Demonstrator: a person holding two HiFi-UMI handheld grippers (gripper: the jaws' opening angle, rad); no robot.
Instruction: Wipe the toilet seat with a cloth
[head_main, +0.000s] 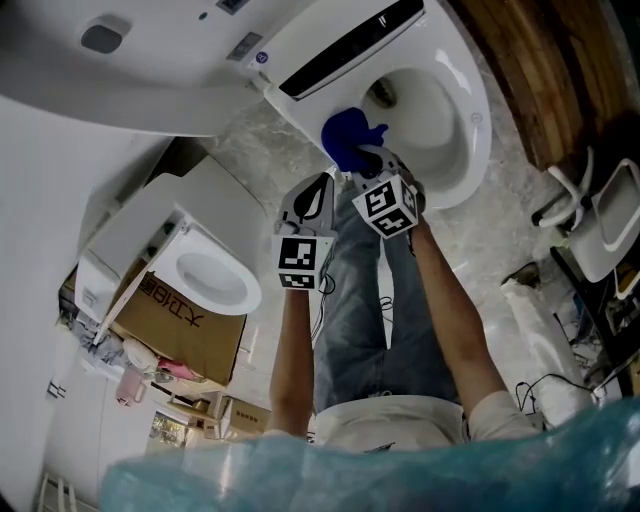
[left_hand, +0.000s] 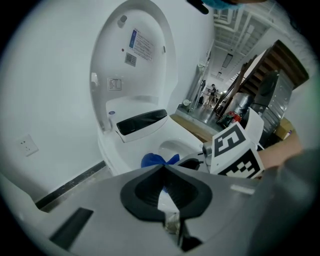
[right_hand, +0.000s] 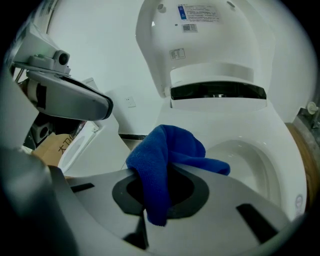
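Nearest the head camera, the person's right forearm (head_main: 455, 320) ran down to the right gripper (head_main: 366, 160). The left gripper (head_main: 320, 190) sat just beside it, jaws closed on nothing, with only white porcelain showing through the gap in its pads. The right gripper's jaws were clamped on the blue cloth (right_hand: 165, 150), which bulged in a loose bunch above the tips, with one tail hanging toward the camera and another pointing at the bowl (right_hand: 250, 160). The cloth hung over the rear left part of the toilet seat (head_main: 472, 130), near the hinge; whether it touched could not be told. Only a narrow fold looked pinched, so a dragging stroke would likely tug the cloth free. If the bunch rode up, bare jaw tips could scrape the seat. The loose tail might dip into the bowl, and the idle left gripper sat close enough to knock its neighbour. Beyond stood the raised lid (right_hand: 205, 45).
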